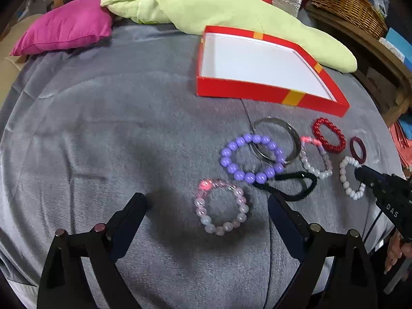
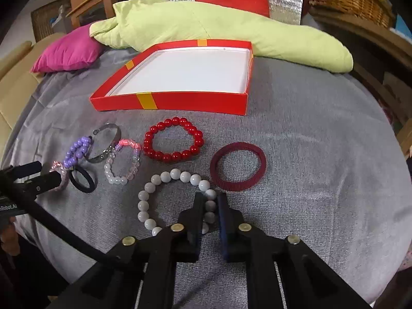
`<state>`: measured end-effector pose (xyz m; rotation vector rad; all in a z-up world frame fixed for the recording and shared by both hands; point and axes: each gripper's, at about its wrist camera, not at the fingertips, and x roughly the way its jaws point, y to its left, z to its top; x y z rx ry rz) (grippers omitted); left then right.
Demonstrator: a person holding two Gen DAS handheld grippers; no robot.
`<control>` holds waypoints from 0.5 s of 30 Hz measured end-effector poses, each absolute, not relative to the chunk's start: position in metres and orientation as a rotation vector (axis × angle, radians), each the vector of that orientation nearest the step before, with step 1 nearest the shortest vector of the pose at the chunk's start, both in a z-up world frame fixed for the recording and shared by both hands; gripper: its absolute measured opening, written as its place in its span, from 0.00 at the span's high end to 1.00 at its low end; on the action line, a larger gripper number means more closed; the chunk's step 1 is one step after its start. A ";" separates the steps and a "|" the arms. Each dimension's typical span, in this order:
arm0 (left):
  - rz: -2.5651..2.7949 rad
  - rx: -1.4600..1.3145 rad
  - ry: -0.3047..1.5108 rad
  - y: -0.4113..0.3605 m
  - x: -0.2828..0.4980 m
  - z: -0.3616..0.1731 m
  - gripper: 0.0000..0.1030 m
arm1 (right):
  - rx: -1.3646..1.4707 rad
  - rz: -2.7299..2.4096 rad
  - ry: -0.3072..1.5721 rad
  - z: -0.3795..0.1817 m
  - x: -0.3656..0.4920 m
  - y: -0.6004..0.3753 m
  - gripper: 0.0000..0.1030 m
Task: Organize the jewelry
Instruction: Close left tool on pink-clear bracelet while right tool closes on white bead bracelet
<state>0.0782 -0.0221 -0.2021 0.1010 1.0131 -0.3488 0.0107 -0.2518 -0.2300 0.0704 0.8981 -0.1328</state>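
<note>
We saw left tongs (image 1: pixel 207 200) spread wide over pale pink bracelet (image 1: pixel 221 207) on grey blanket (image 1: pixel 103 128), pads not touching it. Black hair tie (image 1: pixel 291 185) lay just beside right pad, purple bracelet (image 1: pixel 252 158) beyond. Right tongs (image 2: pixel 210 200) pinched shut on white bracelet (image 2: pixel 164 177). Maroon band (image 2: pixel 238 168) and red bracelet (image 2: pixel 172 140) lay near. Red box (image 2: pixel 180 100) sat behind, green pillow (image 2: pixel 206 23) past it.

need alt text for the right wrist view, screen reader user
The right claw is shut on a white bead bracelet lying on grey cloth. Beyond it lie a maroon band, a red bead bracelet and an empty red box; more bracelets sit left, by the left claw.
</note>
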 end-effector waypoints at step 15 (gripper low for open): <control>-0.373 0.234 0.942 -0.025 0.067 -0.204 0.79 | 0.195 -0.043 0.804 -0.215 -0.001 -0.256 0.90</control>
